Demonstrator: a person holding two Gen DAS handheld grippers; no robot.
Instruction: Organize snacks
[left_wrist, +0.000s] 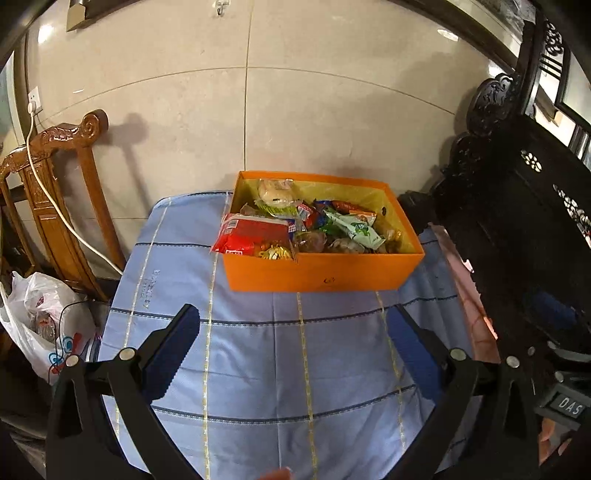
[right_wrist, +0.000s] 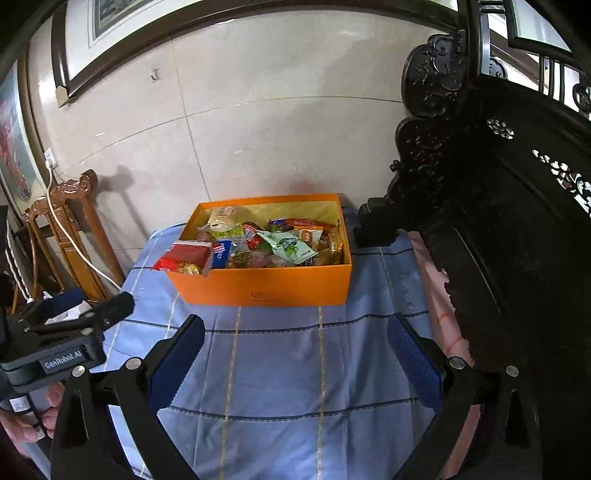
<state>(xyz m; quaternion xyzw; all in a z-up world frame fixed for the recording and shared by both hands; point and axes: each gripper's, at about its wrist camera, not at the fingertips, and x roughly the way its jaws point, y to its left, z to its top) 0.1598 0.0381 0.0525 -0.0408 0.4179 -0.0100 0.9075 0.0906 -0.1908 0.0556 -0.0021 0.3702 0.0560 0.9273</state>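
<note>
From the left wrist, a rectangular orange box (left_wrist: 321, 273) heaped with crinkled snack packets (left_wrist: 306, 225) is seen at the far edge of a blue checked cloth (left_wrist: 258, 369) against a tiled wall; the left gripper (left_wrist: 293, 317) is spread wide and empty. From the right wrist, the right gripper (right_wrist: 295, 326) is likewise gaped, nothing held, and dark carved furniture (right_wrist: 498, 221) is cut off at the right

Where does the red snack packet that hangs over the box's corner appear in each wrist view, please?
Left wrist view: the red snack packet sits left of centre, overhanging the near-left corner of the orange box.
Right wrist view: it lies left of centre, at that same near-left corner.
Shared landmark: the white-and-green packet in the box's middle.
</note>
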